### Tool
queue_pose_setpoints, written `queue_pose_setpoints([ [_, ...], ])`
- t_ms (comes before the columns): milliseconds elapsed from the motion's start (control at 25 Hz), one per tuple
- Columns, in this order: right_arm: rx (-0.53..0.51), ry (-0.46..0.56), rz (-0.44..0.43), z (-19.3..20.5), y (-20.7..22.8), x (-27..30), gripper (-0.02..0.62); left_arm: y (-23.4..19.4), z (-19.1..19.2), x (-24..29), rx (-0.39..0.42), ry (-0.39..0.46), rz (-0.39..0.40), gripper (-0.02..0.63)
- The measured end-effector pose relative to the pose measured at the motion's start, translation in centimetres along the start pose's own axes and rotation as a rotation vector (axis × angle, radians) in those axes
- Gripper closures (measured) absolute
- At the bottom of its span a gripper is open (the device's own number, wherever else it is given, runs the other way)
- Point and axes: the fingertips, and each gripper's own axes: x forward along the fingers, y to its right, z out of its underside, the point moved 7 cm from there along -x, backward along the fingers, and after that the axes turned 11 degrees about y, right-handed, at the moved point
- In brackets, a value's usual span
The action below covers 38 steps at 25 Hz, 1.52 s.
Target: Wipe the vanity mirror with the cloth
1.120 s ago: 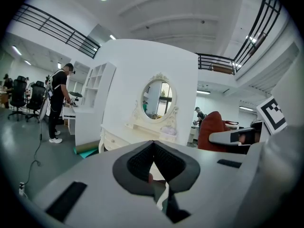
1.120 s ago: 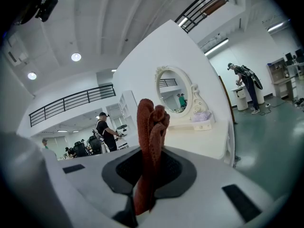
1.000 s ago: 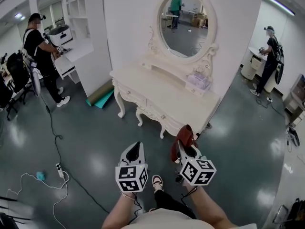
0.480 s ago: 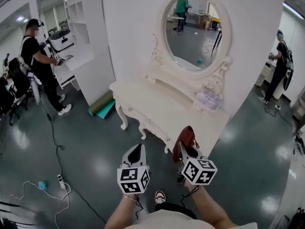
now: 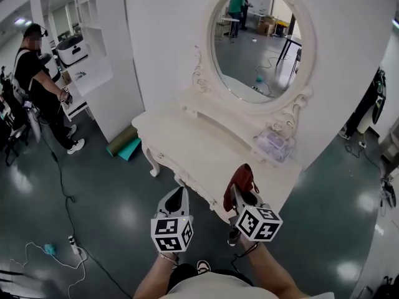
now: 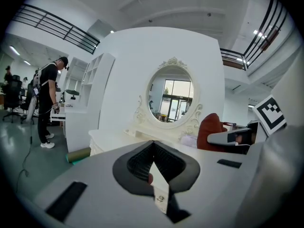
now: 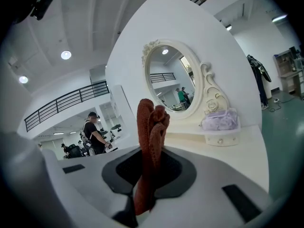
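1. The right gripper [image 5: 239,190] is clamped on the red cloth [image 5: 240,178]. In the right gripper view the cloth [image 7: 151,137] stands up in a bunched fold from between the jaws, which press on it from both sides.
2. The left gripper [image 5: 177,193] carries nothing. The left gripper view shows its jaws [image 6: 153,161] brought together with no gap and nothing between them.
3. Both grippers hover side by side over the front edge of the white vanity table [image 5: 199,148], the right one just above its near corner.
4. The oval vanity mirror [image 5: 259,39] stands upright at the back of the table in an ornate white frame. The cloth is well apart from the glass, with the tabletop between them.
5. A pale lilac bundle [image 5: 274,145] sits on the small shelf beside the mirror's right foot.
6. Off to the left, a person in black [image 5: 34,73] stands at a white counter, and a green roll [image 5: 121,142] lies on the floor by the wall.
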Motion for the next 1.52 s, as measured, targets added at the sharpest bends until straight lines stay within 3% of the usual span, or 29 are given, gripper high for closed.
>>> queue_pose_setpoints([
  [520, -0.036, -0.005, 0.136, 0.1, 2.3, 8.3, 0.535, -3.5, 0.2, 12.1, -0.013, -0.020, 0.153, 0.603],
  [1040, -0.023, 0.098, 0.296, -2.6, -2.1, 22.8, 0.535, -12.7, -5.6, 27.7, 0.036, -0.060, 0.368, 0.603],
  [1520, -0.005, 0.205, 0.540, -4.1, 0.4, 26.0, 0.535, -12.3, -6.2, 37.4, 0.044, -0.087, 0.588, 0.603],
])
